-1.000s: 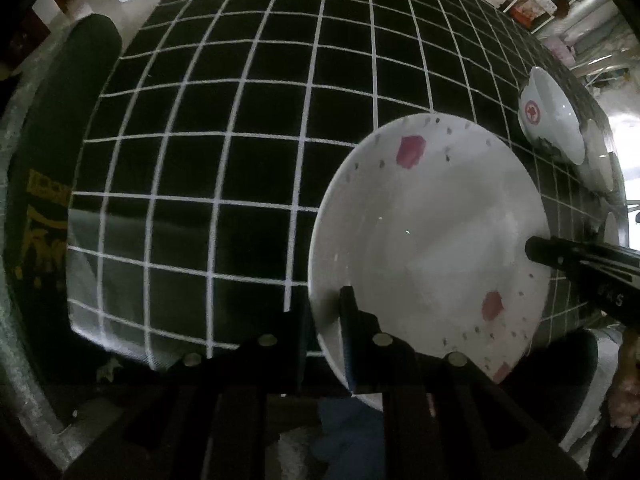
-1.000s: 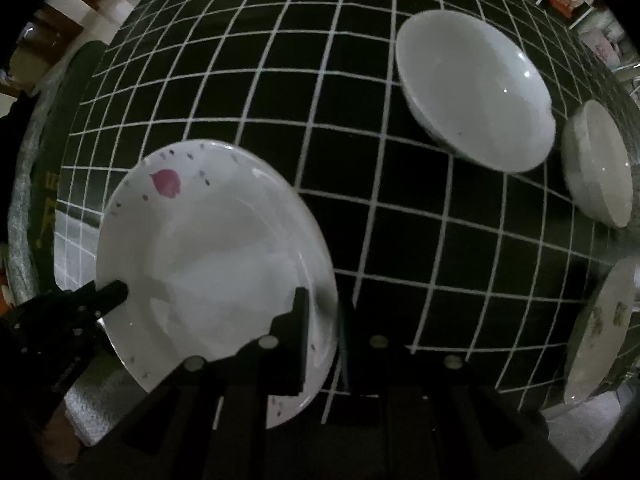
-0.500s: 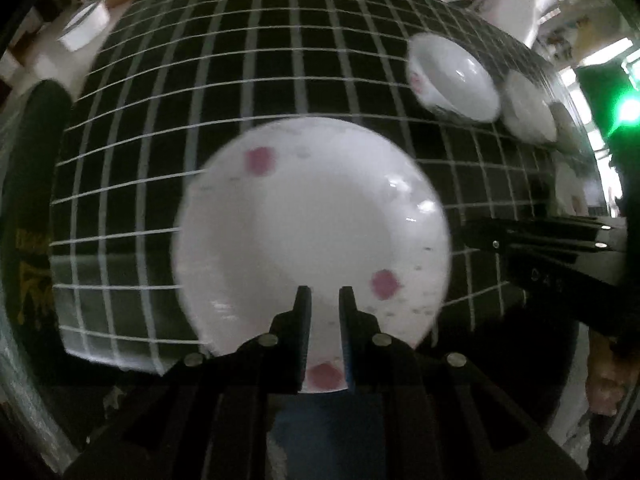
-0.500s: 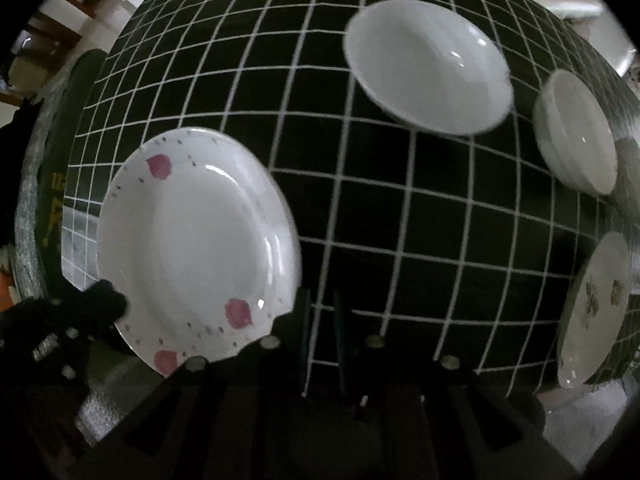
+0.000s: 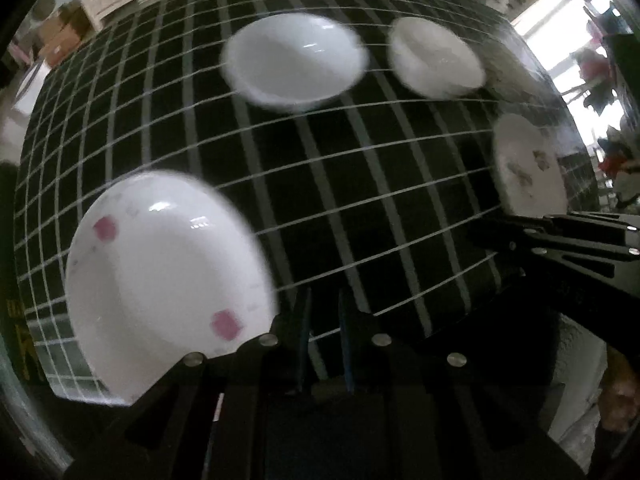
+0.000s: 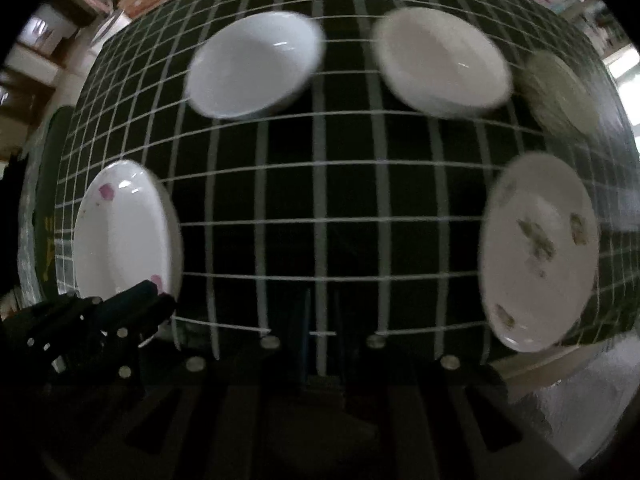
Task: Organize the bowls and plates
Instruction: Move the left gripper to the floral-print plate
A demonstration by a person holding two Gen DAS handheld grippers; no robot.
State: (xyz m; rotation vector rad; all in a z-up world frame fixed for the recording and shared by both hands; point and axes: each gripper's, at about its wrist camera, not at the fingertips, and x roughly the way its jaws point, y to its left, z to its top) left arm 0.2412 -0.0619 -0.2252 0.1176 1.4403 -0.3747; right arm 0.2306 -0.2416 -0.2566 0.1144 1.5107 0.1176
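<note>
A white plate with pink spots (image 5: 160, 272) (image 6: 120, 232) lies on the black checked tablecloth (image 5: 360, 184) at the left. Two white bowls (image 5: 296, 60) (image 5: 436, 56) sit side by side at the far side; the right wrist view shows the same bowls (image 6: 256, 64) (image 6: 440, 60). A white plate with a brownish flower pattern (image 6: 540, 252) (image 5: 524, 168) lies at the right. My left gripper (image 5: 324, 320) (image 6: 152, 304) is shut and empty, just right of the pink-spotted plate. My right gripper (image 6: 322, 320) (image 5: 480, 236) is shut and empty over bare cloth between the two plates.
A further greyish dish (image 6: 560, 92) sits at the far right corner, blurred. The tablecloth's near edge (image 6: 560, 344) drops off at the lower right. Boxes and shelves (image 5: 60, 40) stand beyond the table. A person's hand (image 5: 616, 408) shows at the lower right.
Both grippers were at the pink-spotted plate's rim; they have swung right and away from it. The plate now lies alone at the left, and the bowls and flower plate have come into view.
</note>
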